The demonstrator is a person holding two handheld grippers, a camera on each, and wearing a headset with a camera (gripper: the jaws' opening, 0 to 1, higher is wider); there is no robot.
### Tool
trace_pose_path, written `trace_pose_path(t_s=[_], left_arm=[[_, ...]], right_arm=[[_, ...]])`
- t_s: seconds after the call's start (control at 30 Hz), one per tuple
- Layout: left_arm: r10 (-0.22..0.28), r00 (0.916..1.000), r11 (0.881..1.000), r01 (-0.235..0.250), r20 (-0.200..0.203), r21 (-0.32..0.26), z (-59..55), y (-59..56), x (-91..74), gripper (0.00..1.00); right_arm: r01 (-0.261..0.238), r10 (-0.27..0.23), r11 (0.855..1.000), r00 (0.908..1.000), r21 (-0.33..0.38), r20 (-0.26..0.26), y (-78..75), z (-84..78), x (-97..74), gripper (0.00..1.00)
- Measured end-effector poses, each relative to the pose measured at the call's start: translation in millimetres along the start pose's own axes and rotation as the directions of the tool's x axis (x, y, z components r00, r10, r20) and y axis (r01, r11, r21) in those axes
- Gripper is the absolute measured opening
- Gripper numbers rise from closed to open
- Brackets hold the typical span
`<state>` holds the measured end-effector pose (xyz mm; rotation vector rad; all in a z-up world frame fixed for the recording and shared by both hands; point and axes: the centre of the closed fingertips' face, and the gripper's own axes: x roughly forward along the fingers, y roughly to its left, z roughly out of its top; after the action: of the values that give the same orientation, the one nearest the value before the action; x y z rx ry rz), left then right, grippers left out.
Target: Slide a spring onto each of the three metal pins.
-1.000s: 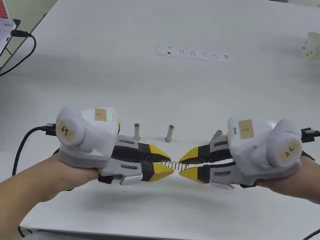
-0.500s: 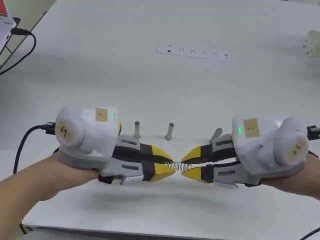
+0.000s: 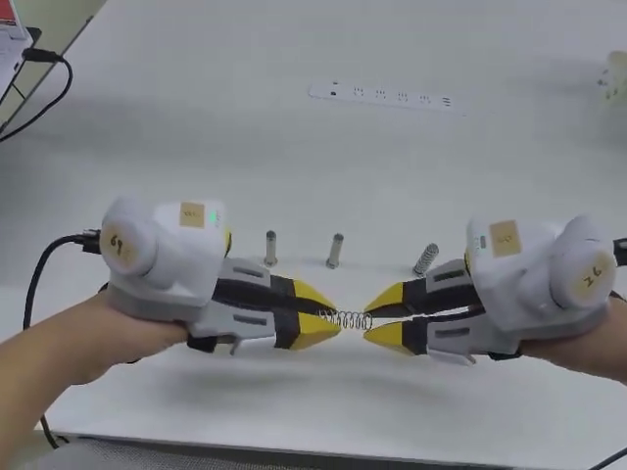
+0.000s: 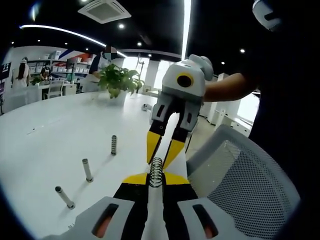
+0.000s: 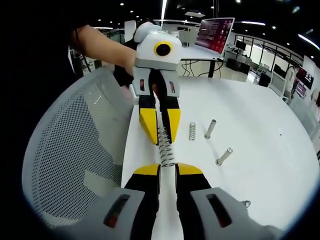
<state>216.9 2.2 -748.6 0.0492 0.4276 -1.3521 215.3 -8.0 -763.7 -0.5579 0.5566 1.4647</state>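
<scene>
A thin steel spring hangs level above the table's near edge, one end in each gripper. My left gripper is shut on its left end, and my right gripper is shut on its right end. In the left gripper view the spring runs from my own jaws to the right gripper. The right gripper view has the spring reaching the left gripper. Behind the jaws stand two bare pins. A third pin carries a spring.
A white power strip lies far back on the white table. A black cable trails at the far left. Another spring stands on the table near the bare pins. A mesh chair back is below the table edge.
The two grippers have drawn slightly apart, the right one shifting to the right, so more of the spring shows between their tips. The pins have not moved.
</scene>
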Motion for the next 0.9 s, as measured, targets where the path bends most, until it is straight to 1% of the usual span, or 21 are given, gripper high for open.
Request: trace_pose_path(t_s=[0.07,0.2,0.3,0.47,0.7,0.8,0.9], left_arm=[[-0.006,1.0,1.0,0.006,0.0,-0.002,-0.3,-1.0,0.6,0.02],[-0.004,1.0,1.0,0.004,0.0,0.0,-0.5,-0.1,0.7,0.02],[-0.006,1.0,1.0,0.006,-0.001,0.001,-1.2,-0.2,0.4,0.02],[-0.003,1.0,1.0,0.003,0.009,-0.006,-1.5,1.7,-0.4,0.02],[0.006,0.9999,1.0,-0.006,0.011,0.003,-1.9,3.9,-0.3,0.02],[0.007,1.0,1.0,-0.007,0.006,0.008,-3.5,3.7,0.0,0.02],[0.014,0.9999,1.0,-0.014,0.005,0.017,-3.2,5.0,0.1,0.02]], right_arm=[[0.001,-0.001,1.0,0.9999,0.002,0.012,-0.1,2.2,0.4,0.11],[-0.004,0.004,1.0,0.9999,-0.012,0.011,1.0,2.3,1.1,0.09],[-0.008,0.008,1.0,0.9998,0.016,0.018,1.1,2.8,1.0,0.08],[-0.001,0.001,1.0,0.9996,0.015,0.027,-1.1,7.1,-2.4,0.08],[0.008,-0.008,1.0,0.9986,0.008,0.052,-5.1,17.3,-9.8,0.08],[0.0,-0.002,1.0,0.9953,0.026,0.097,-5.6,29.2,-14.2,0.07],[0.002,-0.002,1.0,0.9957,0.004,0.093,-4.4,32.9,-13.2,0.07]])
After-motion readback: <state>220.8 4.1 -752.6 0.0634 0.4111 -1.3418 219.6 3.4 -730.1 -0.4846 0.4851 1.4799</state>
